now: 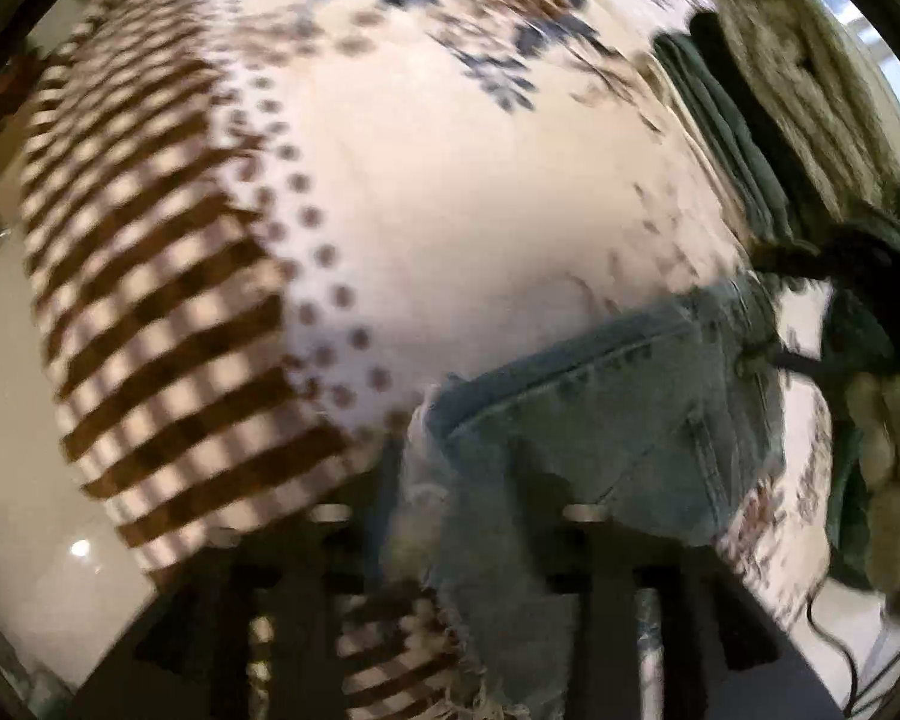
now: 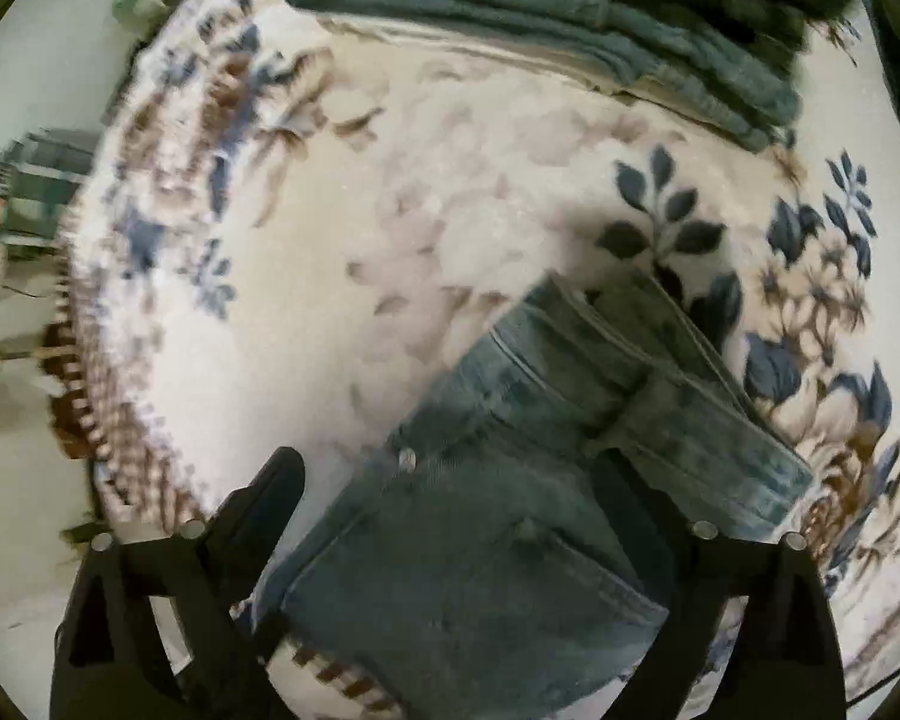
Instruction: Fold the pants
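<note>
Light blue jeans (image 1: 594, 420) lie on a floral rug (image 1: 450, 192). In the left wrist view the frayed hem end runs down between my left gripper's (image 1: 462, 480) fingers, which look closed in on the denim. In the right wrist view the waistband end of the jeans (image 2: 510, 510), folded over, lies between the wide-apart fingers of my right gripper (image 2: 450, 474). The left finger (image 2: 270, 486) stands clear of the cloth on the rug (image 2: 390, 210); the right finger is partly hidden by denim.
A stack of folded dark green clothes (image 2: 630, 30) lies at the rug's far edge; it also shows in the left wrist view (image 1: 726, 138). A furry beige item (image 1: 810, 90) lies beyond it. The rug has a brown striped border (image 1: 150, 300), with pale floor (image 1: 24, 480) outside.
</note>
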